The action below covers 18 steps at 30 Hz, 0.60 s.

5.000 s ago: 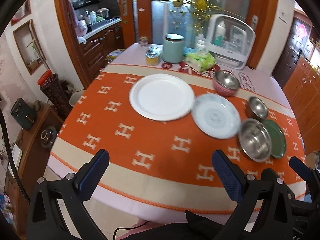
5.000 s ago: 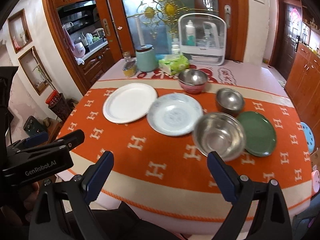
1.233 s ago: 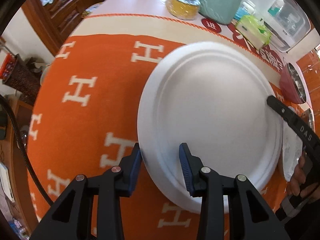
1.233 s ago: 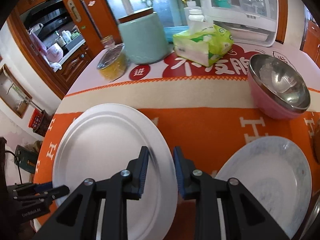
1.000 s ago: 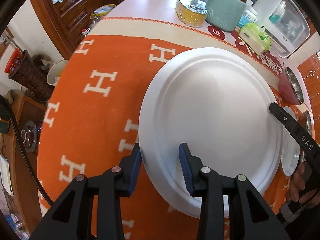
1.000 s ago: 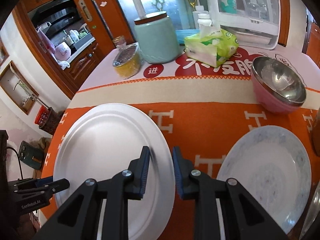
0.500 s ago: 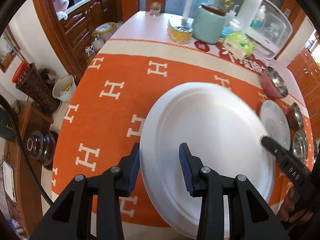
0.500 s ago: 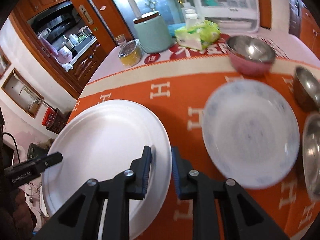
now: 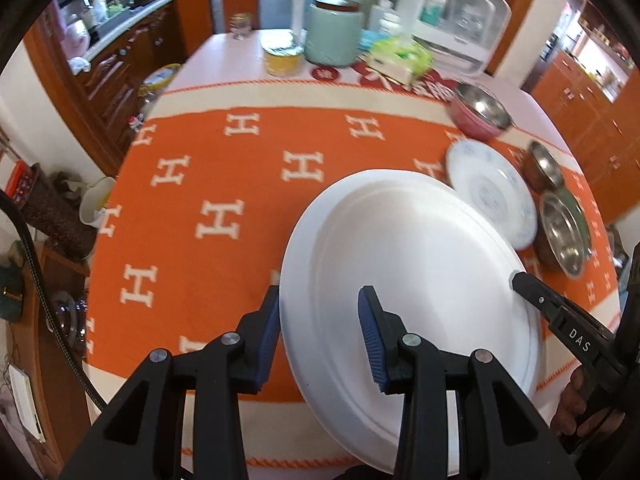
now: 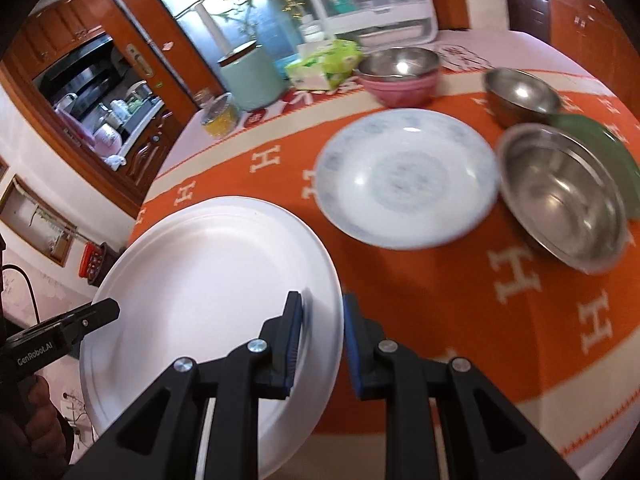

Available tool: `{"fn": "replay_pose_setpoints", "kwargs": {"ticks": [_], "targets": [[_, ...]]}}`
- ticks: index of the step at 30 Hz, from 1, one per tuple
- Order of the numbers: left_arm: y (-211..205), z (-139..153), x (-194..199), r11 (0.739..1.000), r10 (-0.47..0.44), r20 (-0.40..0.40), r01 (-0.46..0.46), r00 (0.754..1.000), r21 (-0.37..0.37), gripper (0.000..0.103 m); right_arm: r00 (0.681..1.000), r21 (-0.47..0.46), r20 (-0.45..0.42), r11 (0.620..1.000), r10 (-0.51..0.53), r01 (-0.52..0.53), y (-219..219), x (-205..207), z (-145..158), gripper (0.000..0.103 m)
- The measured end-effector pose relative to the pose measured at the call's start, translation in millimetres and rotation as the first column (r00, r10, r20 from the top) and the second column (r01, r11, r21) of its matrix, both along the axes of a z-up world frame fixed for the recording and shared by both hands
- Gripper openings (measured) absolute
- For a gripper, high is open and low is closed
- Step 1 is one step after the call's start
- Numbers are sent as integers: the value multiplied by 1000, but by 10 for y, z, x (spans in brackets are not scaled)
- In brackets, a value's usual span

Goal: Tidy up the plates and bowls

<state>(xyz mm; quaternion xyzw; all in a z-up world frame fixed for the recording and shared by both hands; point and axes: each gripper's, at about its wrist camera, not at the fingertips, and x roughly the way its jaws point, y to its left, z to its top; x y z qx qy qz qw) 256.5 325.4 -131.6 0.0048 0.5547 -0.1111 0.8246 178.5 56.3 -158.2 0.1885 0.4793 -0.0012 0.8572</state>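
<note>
Large round white plate (image 9: 404, 280) hangs tilted above the near table edge, left gripper (image 9: 320, 332) and right gripper (image 10: 320, 344) each clamped on opposite rims; blue-patterned plate (image 10: 404, 184) lies far-right.

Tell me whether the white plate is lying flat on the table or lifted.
Lifted: the white plate hangs tilted over the tablecloth's near edge, pinched at opposite rims by left claw and right claw.
</note>
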Motion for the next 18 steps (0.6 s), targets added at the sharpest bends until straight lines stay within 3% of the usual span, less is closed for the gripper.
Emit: {"fn": "replay_pose_setpoints", "kwargs": {"ticks": [10, 18], "targets": [[-477, -97, -319, 989, -145, -27, 144, 989, -25, 36, 993, -43, -38, 993, -111, 110, -408, -544, -54, 20], [-939, -196, -481, 963, -269, -45, 268, 962, -16, 36, 974, -65, -46, 974, -220, 217, -719, -947, -119, 21]]}}
